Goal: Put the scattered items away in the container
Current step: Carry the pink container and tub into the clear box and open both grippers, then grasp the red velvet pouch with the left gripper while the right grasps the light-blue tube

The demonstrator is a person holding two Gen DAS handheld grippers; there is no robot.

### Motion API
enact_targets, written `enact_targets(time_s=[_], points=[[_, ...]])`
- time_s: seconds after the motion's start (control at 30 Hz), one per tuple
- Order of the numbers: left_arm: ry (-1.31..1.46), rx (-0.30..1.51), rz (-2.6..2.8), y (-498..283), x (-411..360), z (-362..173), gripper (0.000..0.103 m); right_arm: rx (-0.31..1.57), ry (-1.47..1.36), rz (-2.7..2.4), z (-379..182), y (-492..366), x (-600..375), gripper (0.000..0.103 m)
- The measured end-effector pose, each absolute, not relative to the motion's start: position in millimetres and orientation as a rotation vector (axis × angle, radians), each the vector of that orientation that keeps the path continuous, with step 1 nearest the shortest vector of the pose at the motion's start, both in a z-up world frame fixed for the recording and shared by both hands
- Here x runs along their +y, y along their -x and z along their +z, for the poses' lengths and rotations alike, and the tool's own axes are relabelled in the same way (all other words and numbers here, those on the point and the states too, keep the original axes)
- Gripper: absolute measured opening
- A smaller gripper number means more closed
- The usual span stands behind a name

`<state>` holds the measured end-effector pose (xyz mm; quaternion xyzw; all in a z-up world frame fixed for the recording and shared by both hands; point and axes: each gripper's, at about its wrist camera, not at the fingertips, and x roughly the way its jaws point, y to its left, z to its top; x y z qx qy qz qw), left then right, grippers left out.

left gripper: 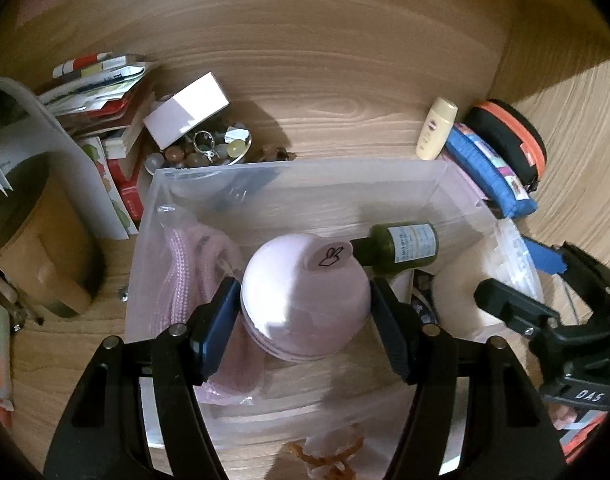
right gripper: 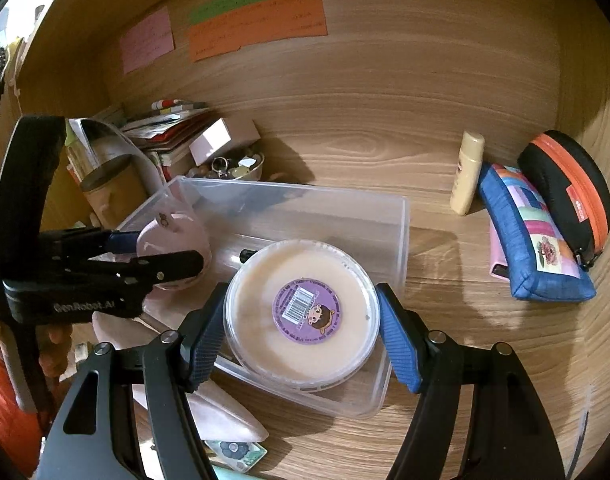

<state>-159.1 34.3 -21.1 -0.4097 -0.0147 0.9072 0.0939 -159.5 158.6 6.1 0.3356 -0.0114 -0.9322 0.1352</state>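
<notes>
Left gripper [left gripper: 305,312]: jaws pinching a pink jar [left gripper: 305,300], held over the bin [left gripper: 441,184], above the green bottle [left gripper: 405,246] inside.
Right gripper [right gripper: 299,332]: jaws pinching a round tub [right gripper: 301,312] over the bin's near right corner.
Risk: both loads crowded one bin; grippers could knock together, or the jar land on the bottle.
The left view alone showed the bottle and pink knit [left gripper: 197,256]; only the right showed the tub's barcode label [right gripper: 307,312].

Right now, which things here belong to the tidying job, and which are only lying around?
Job:
clear container
pink jar in left gripper
round tub in right gripper
green bottle

Lying about:
yellow tube
blue pouch
sticky notes
</notes>
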Motion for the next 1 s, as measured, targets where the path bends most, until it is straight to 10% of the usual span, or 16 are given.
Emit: enact_targets(time_s=[1.0], points=[[1.112, -0.114, 2.697, 101, 19, 20, 0.083, -0.034, -0.927, -2.805, 35, 119, 156, 0.087]])
